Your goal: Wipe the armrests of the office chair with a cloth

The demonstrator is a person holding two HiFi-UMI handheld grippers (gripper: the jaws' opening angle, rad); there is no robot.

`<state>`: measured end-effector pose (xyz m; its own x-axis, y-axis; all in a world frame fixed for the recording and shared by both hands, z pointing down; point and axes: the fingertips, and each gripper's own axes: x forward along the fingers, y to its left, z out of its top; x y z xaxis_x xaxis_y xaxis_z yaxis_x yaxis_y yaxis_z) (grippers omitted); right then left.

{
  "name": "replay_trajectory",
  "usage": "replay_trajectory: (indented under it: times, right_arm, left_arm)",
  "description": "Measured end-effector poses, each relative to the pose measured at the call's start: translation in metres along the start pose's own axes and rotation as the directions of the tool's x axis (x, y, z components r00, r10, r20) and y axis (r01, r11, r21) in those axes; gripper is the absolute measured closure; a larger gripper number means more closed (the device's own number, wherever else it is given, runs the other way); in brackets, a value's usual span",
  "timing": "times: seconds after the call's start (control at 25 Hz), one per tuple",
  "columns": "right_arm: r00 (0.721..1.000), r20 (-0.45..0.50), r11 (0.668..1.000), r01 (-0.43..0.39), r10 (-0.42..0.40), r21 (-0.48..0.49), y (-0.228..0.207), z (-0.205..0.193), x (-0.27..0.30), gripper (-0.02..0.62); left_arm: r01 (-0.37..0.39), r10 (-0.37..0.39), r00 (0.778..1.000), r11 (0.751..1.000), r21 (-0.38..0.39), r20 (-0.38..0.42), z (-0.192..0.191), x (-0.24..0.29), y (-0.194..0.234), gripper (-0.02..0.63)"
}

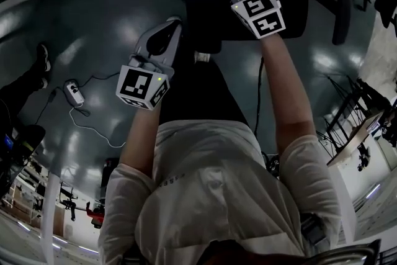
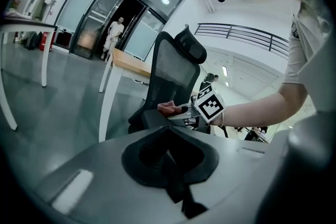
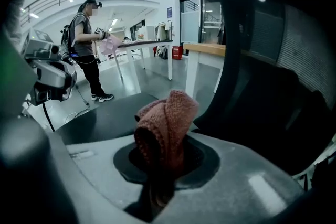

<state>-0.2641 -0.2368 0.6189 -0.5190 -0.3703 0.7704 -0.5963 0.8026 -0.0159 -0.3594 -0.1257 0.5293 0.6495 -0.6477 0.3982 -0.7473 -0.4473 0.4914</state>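
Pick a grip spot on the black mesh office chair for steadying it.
Likely the backrest, at its upright side edge, left gripper coming in sideways: a thin vertical rim its fingers could straddle, unobstructed. The right gripper is at the armrest with the reddish terry cloth.

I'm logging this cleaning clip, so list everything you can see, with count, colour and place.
Office chair: one, black, ahead of the person.
Cloth: one, pinkish red, held near the chair.
Wooden-topped table: one, white legs, behind the chair.
Cabled device: one, grey, on the floor, left.
Standing bystander: one, grey top, by a far table.
Doorway bystander: one, white clothes, glass doorway.
Left gripper: one, grey, shut, empty.
Right gripper: one, grey, shut on the cloth.
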Motion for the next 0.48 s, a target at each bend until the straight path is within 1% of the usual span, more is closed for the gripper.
replay_trajectory:
  times: [0.24,0.48]
  right_arm:
    - [0.998,-0.017,0.998,-0.053,0.052,-0.045,0.013,-0.009,-0.004,0.548]
    - [0.995,-0.039,0.991,-0.091,0.087,-0.099,0.047,-0.03,-0.021,0.548]
  left_arm:
    - [-0.012,0.012,1.0,1.0,-0.01,-0.002,-0.003,-0.002,0.002,0.589]
    - [-0.018,0.018,1.0,1.0,-0.014,0.016,-0.013,-0.007,-0.019,0.589]
